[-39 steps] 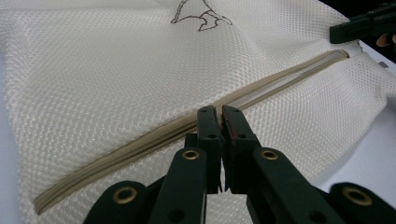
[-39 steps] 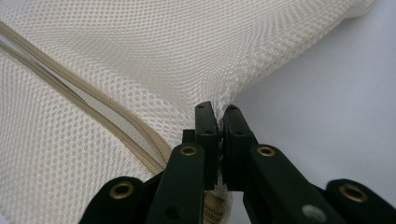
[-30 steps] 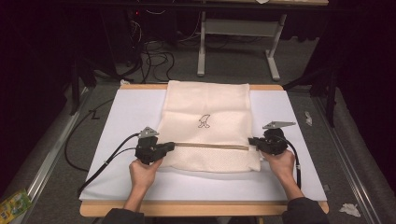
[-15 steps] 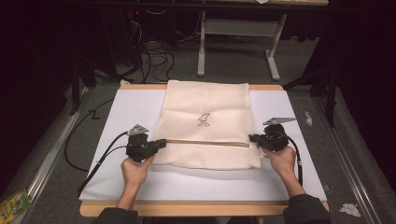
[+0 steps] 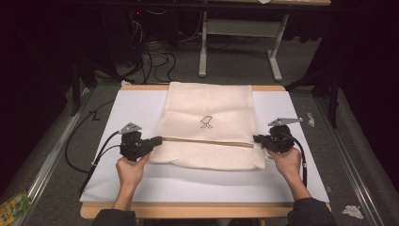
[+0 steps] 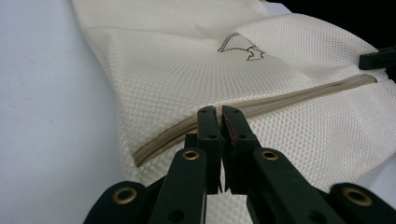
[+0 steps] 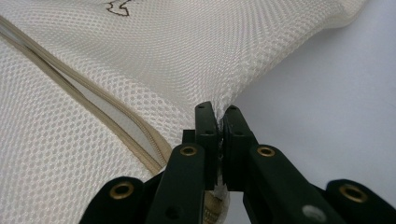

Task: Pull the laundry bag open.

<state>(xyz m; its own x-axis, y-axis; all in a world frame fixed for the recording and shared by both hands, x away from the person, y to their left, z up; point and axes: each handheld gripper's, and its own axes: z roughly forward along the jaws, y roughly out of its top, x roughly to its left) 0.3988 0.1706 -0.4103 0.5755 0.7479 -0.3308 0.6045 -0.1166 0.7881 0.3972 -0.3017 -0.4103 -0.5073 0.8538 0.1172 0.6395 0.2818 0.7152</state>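
**Mesh bag pinched at both ends of its zipper**

Mesh bag point(image 5: 209, 125), cream-coloured, lies flat on the white sheet point(image 5: 131, 108) covering the table point(image 5: 197, 210). From the high view its long axis runs away from the person, toward the far edge, where its top end meets the table's rim. A tan zipper point(image 5: 207, 141) crosses it side to side, near the person's end. A small dark outline figure point(image 5: 205, 123) is printed above the zipper; what it depicts is too small to make out. The left hand-held gripper point(image 5: 157, 140) meets the bag at the zipper's left end, the right hand-held gripper point(image 5: 256, 138) at its right end. Each hand wraps its tool, so the jaws are hard to read from up here. The person's sleeves are cut off by the bottom edge. The floor beyond the table is dark, with cables point(image 5: 150, 56) and a grey stand point(image 5: 240, 33) only dimly visible.

In the left gripper view, the left hand-held gripper point(image 6: 219, 116) has its jaws nearly together at the zipper point(image 6: 261, 105); whether fabric is actually caught between them is hidden by the jaws themselves. The other tool's black tip point(image 6: 377, 58) is cut off at the right edge.

In the right gripper view, the right hand-held gripper point(image 7: 218, 114) is clamped on a puckered fold of the mesh bag point(image 7: 187, 56), just beside the zipper's end point(image 7: 154, 149).
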